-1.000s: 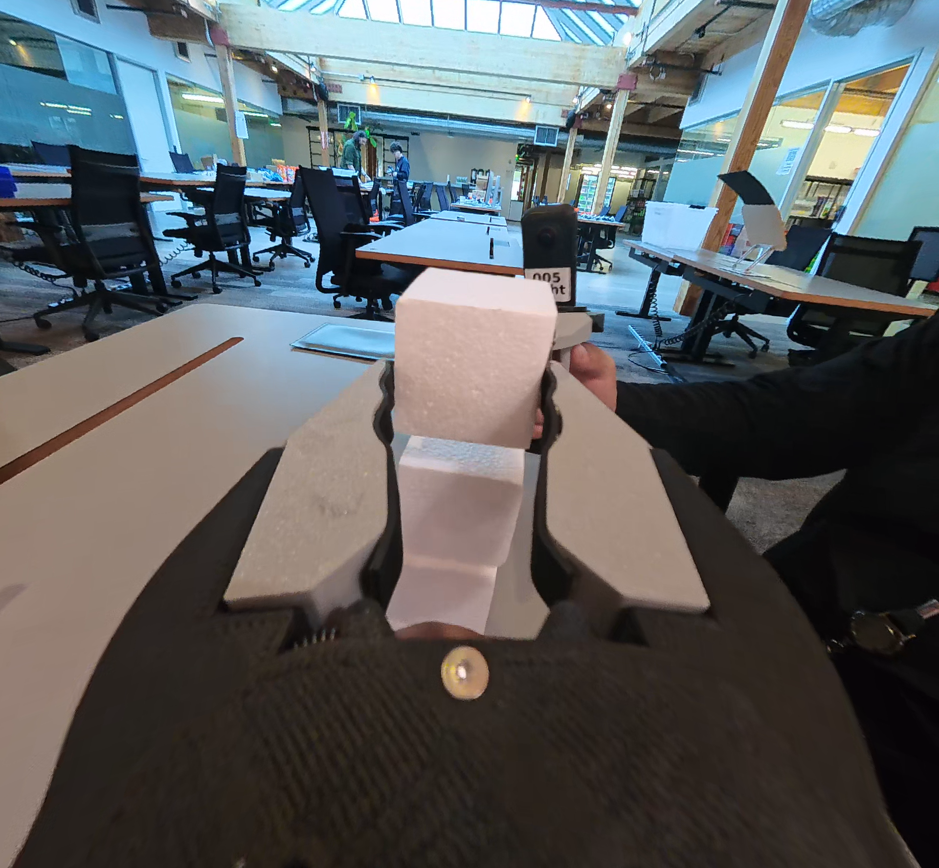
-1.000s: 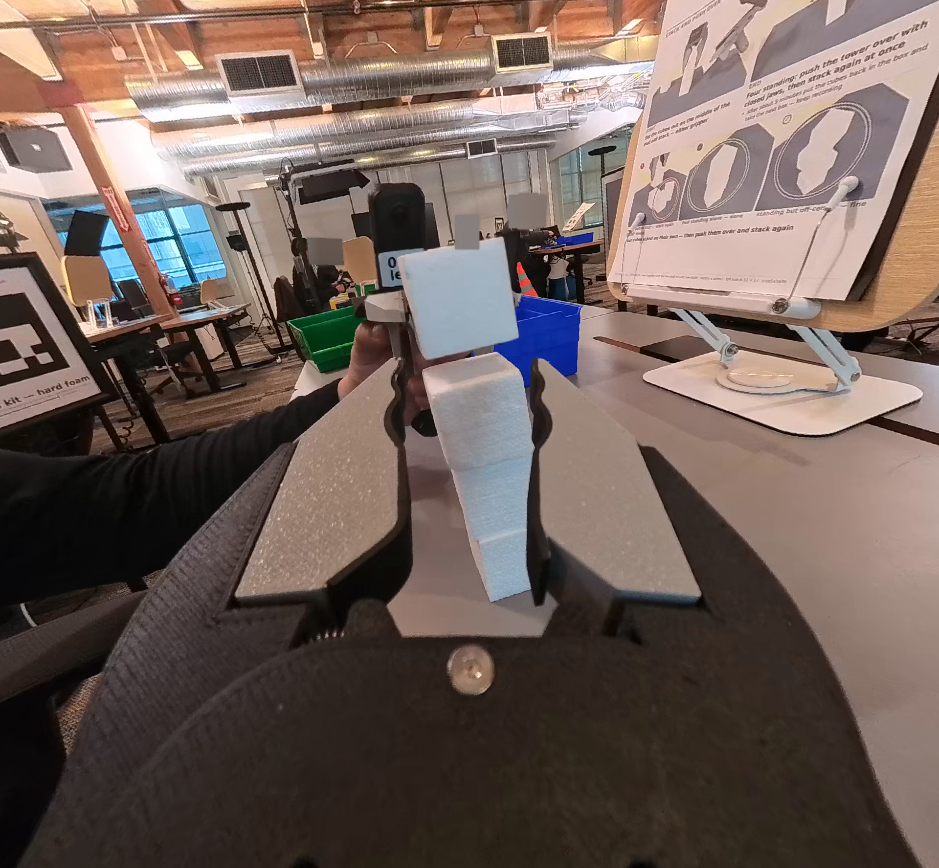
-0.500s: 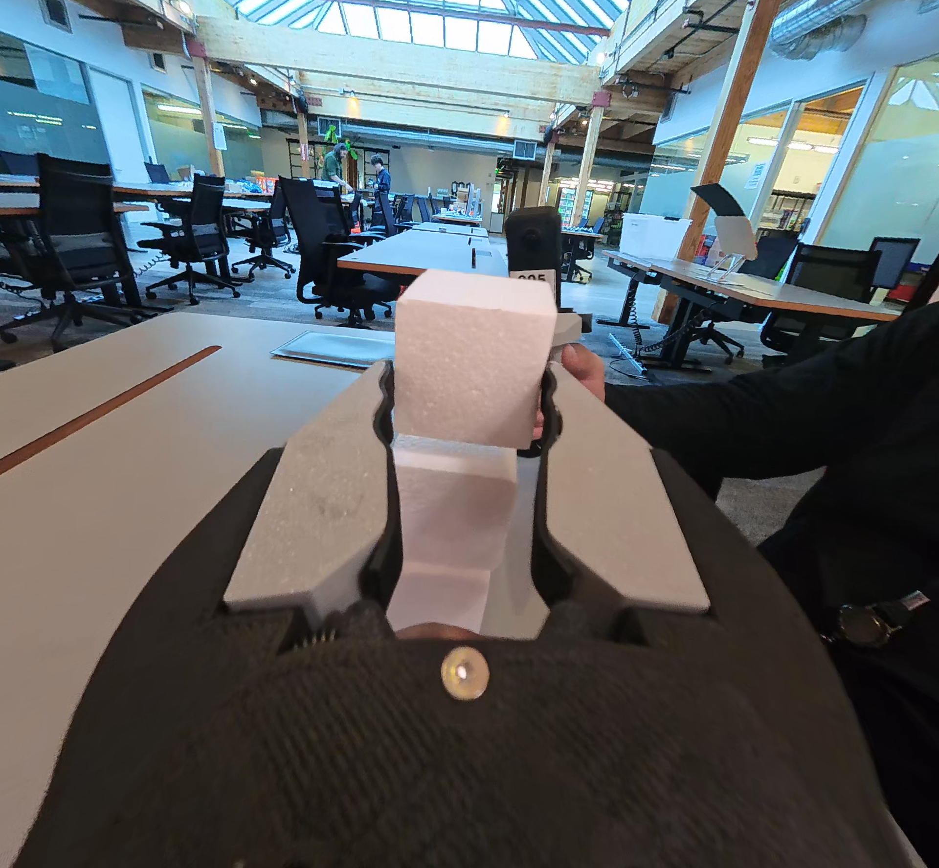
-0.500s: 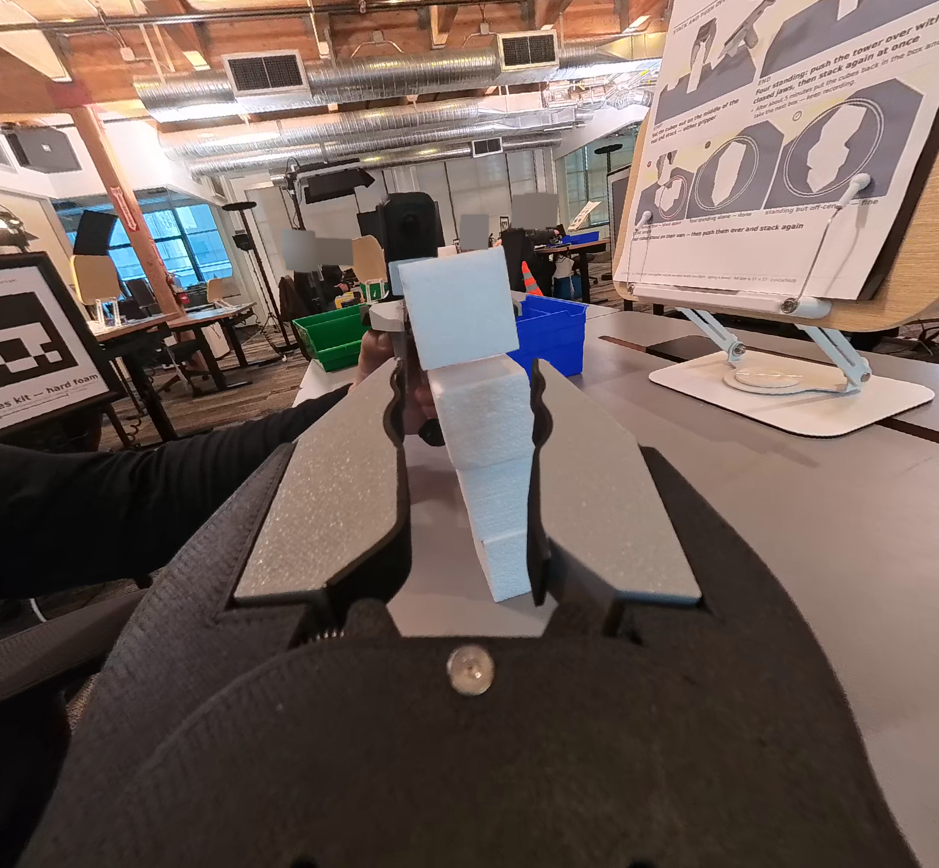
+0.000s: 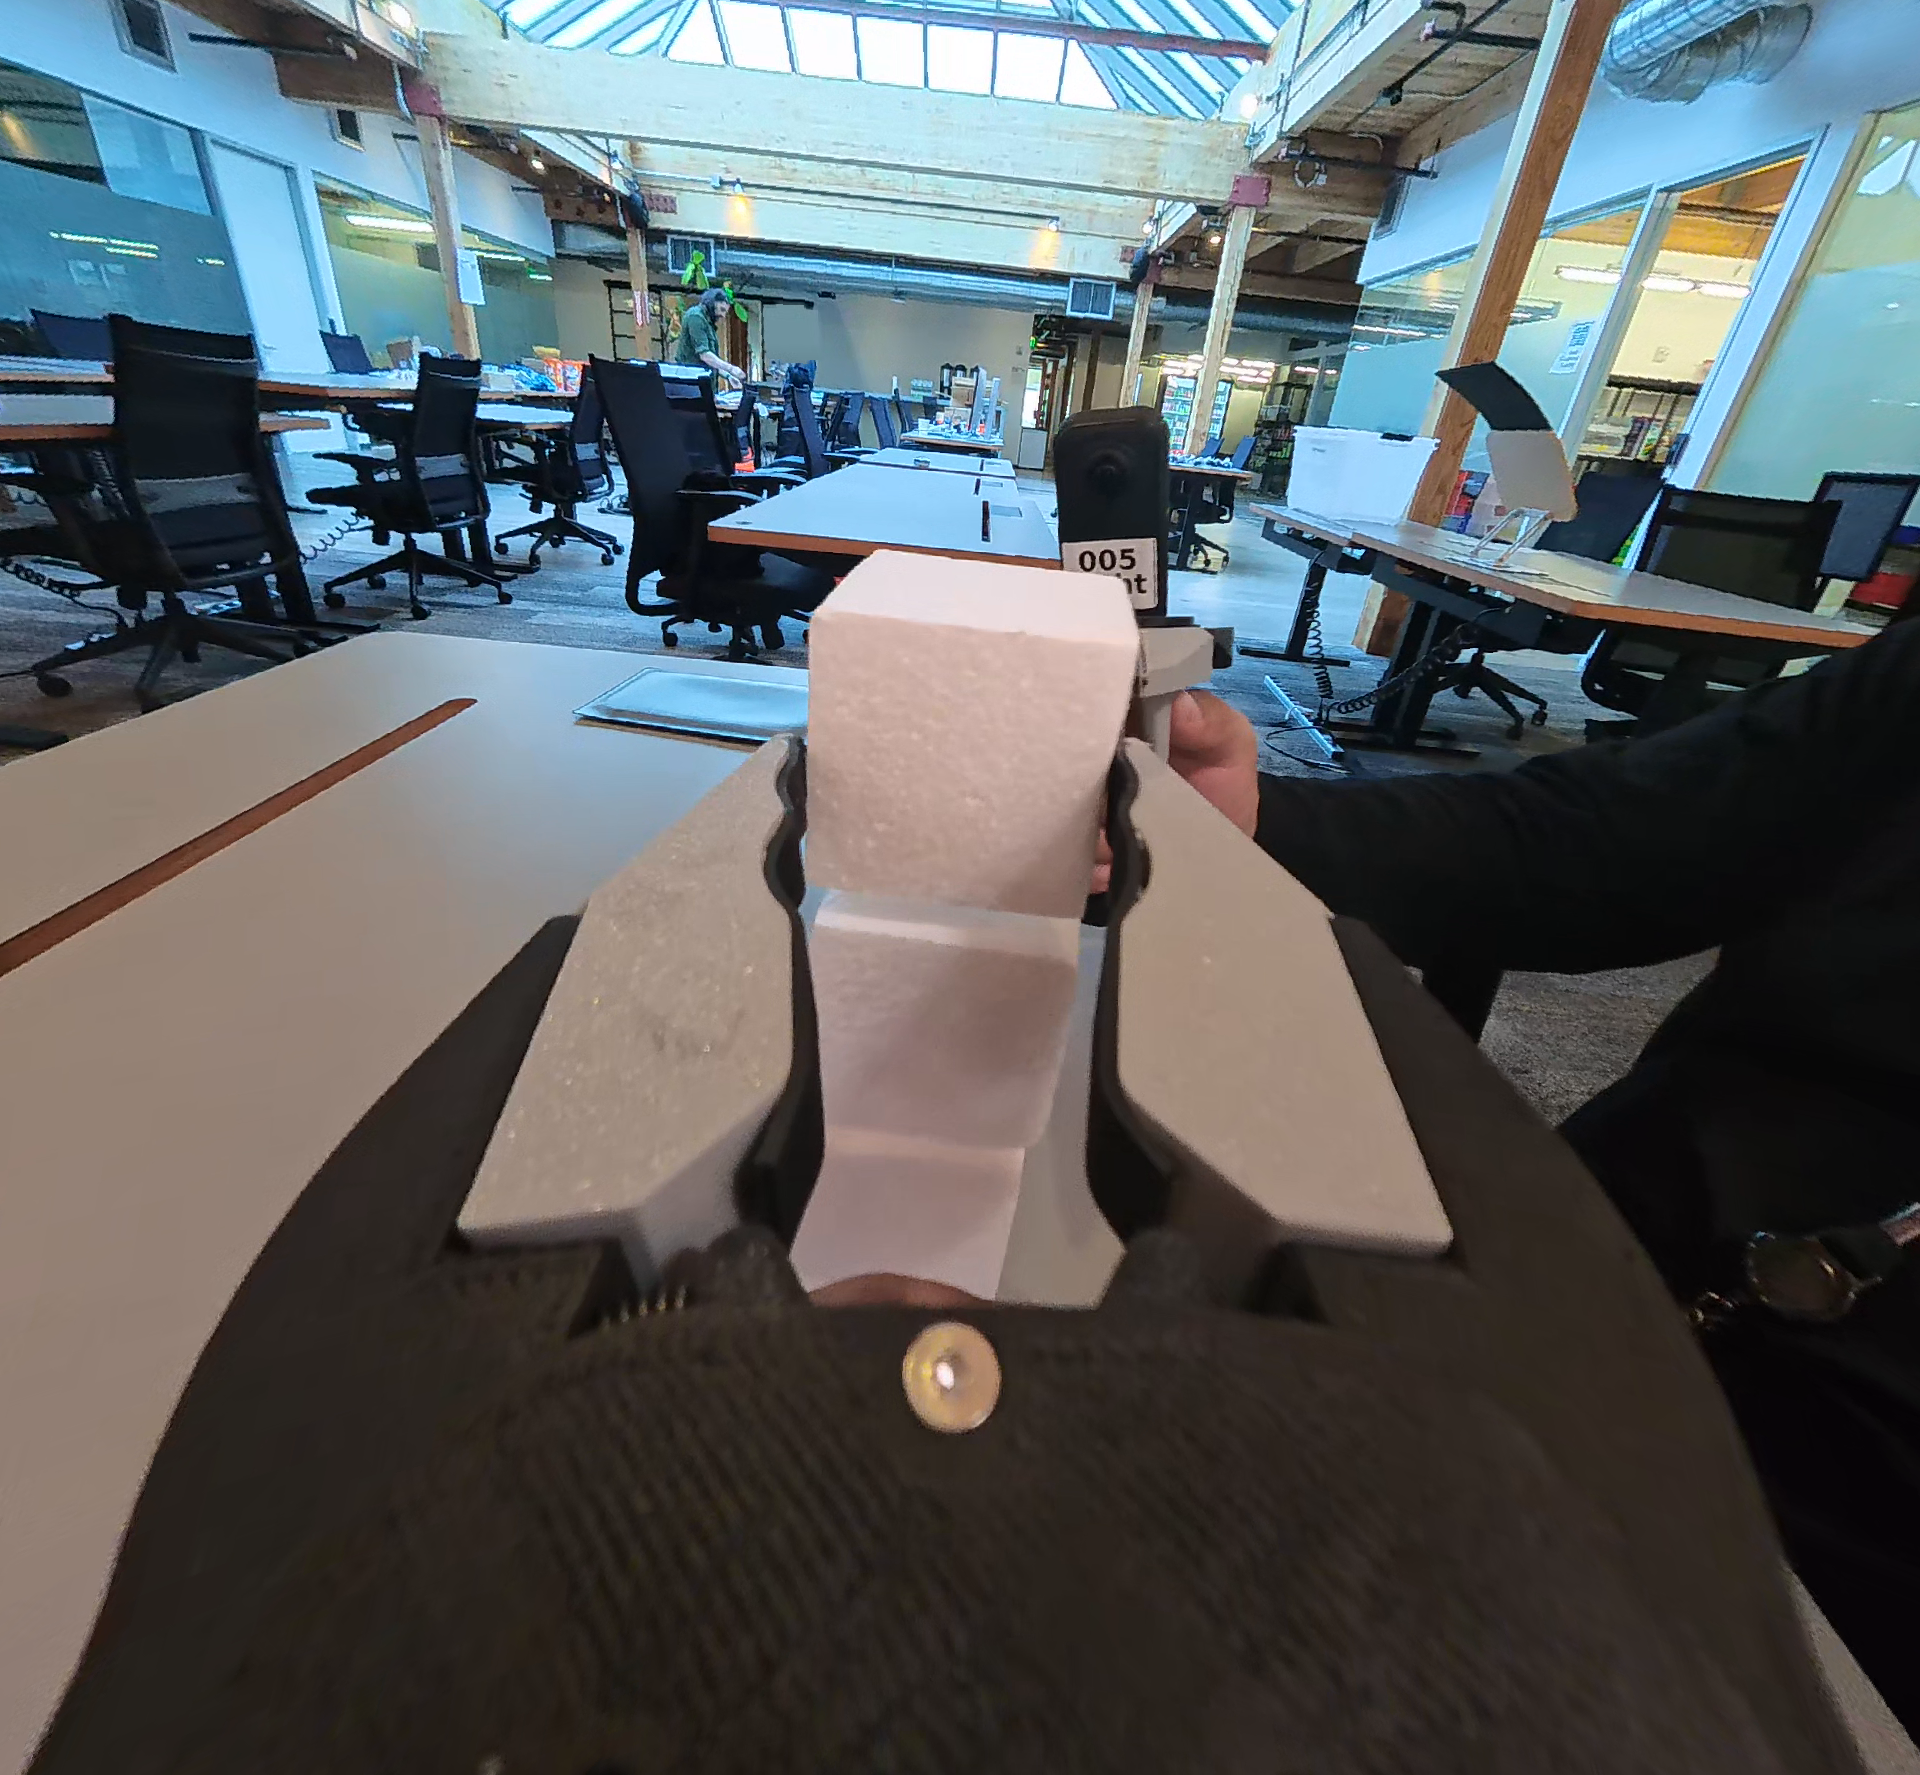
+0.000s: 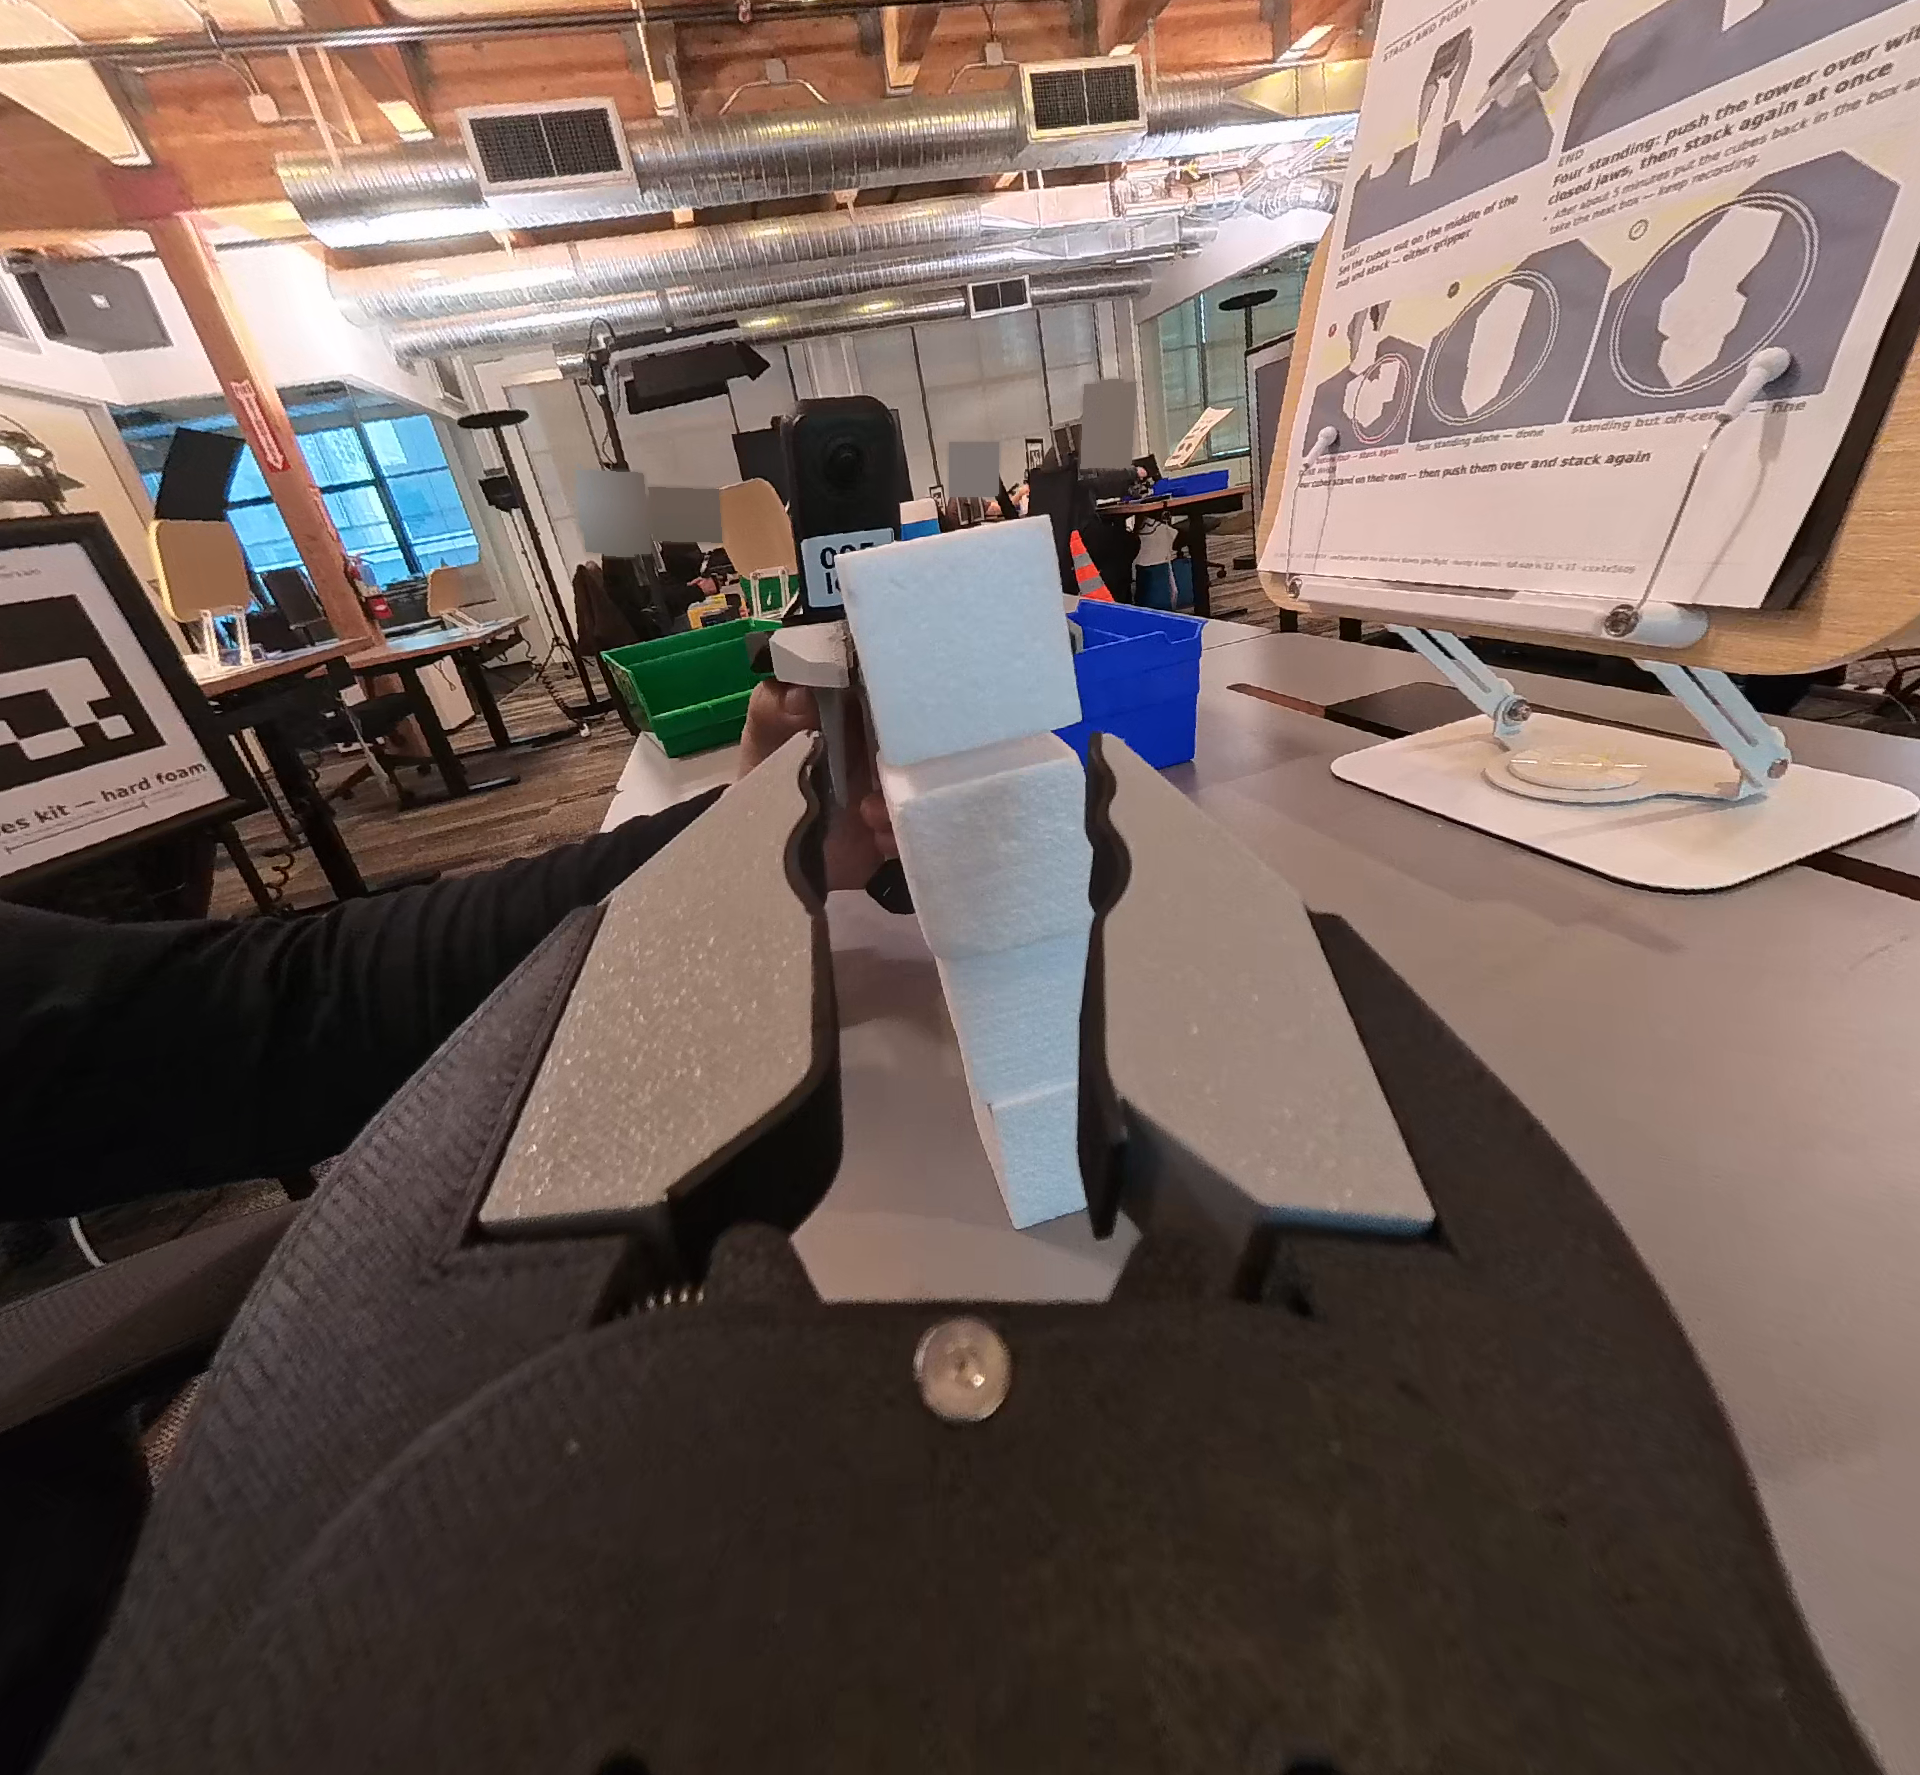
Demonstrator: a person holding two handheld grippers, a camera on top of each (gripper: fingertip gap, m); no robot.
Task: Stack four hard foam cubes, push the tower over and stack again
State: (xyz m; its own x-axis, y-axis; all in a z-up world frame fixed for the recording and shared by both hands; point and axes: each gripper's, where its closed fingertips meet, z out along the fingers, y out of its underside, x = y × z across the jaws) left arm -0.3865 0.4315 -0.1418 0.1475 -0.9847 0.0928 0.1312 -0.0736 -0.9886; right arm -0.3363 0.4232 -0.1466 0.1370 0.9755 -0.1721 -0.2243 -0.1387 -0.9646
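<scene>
My left gripper (image 5: 956,790) is shut on a white foam cube (image 5: 971,728), held on top of a stack of white foam cubes (image 5: 935,1029) on the grey table (image 5: 260,946). Whether the cube rests its weight on the stack I cannot tell. In the right wrist view the held cube (image 6: 956,645) sits slightly tilted above three stacked cubes (image 6: 992,852). My right gripper (image 6: 951,790) is open and straddles the stack at the second cube. Its right finger is against the stack and a gap shows on the left. Each gripper shows behind the tower in the other's view.
A document stand with a printed sheet (image 6: 1610,219) is on the table at the right. A blue bin (image 6: 1138,686) and a green bin (image 6: 686,686) stand behind the tower. A framed sign (image 6: 83,686) is at the left. A flat grey pad (image 5: 696,702) lies at the far table edge. Tip to tip, the grippers are about 6 centimeters apart.
Hardly anything. The top cube stays in my left grip over the stack, a touch lower in the right view. My right gripper stays open around the stack.
</scene>
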